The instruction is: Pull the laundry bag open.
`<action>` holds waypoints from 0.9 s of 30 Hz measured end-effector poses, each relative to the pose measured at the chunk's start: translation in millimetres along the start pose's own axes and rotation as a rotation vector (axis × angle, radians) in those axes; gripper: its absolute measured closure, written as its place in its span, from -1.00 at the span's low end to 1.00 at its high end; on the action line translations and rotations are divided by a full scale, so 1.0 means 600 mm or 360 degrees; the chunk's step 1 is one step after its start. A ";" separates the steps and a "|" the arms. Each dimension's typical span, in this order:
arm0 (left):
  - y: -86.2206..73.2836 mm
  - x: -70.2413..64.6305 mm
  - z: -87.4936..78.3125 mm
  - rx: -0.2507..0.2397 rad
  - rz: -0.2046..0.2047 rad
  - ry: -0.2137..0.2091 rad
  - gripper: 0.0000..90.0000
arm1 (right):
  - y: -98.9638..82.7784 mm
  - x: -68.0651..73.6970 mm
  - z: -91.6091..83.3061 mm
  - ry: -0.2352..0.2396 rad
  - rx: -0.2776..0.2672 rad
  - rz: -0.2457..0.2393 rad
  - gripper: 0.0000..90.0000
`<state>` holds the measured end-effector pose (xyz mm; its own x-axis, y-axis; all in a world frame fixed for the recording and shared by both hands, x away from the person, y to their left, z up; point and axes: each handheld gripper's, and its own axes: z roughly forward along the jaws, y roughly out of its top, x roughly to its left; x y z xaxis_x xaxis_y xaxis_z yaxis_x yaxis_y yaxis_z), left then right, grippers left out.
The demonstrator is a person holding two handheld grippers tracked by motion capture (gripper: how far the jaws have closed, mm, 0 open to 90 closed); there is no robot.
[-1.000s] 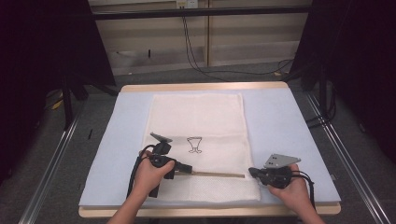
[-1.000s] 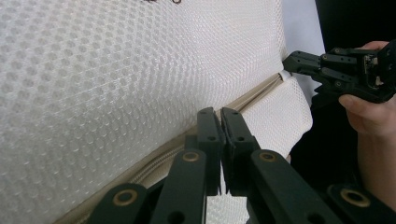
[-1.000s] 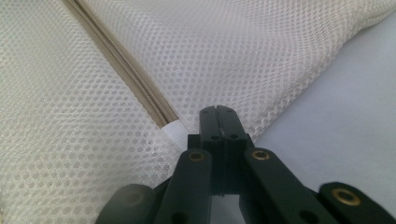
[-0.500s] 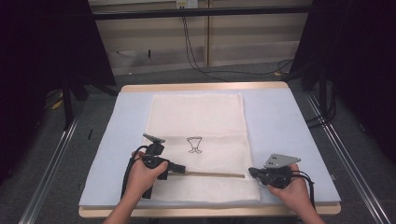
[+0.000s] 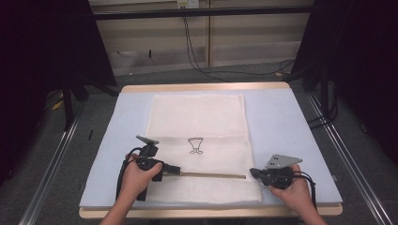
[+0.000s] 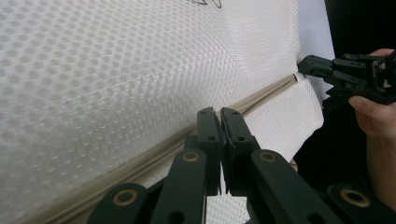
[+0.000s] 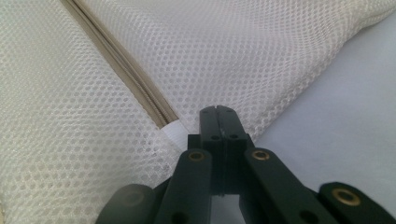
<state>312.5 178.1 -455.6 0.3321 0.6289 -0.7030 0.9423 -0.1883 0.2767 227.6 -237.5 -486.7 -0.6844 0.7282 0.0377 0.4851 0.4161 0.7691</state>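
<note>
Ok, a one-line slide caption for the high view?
Two hand-held grippers, left and right, shut at opposite ends of a mesh bag's zipper.

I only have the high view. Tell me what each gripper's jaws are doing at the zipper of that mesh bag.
Observer: In the left gripper view, the left gripper has its jaws shut, tips right at the zipper. What they pinch is hidden.
Operator: Now the right one.
Observer: The right gripper is shut too, tips on the mesh bag just beside the zipper's white end tab.
Operator: Check the zipper near that tab.
Observer: In the right gripper view it looks closed right up to the tab.
</note>
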 end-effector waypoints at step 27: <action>-0.014 0.034 -0.052 -0.0077 -0.0096 -0.0034 0.94 | 0.001 -0.001 0.000 0.0003 0.0003 0.0011 1.00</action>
<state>310.0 216.4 -451.9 0.2762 0.6216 -0.7330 0.9577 -0.1136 0.2644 228.3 -237.7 -486.6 -0.6822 0.7298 0.0444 0.4909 0.4122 0.7675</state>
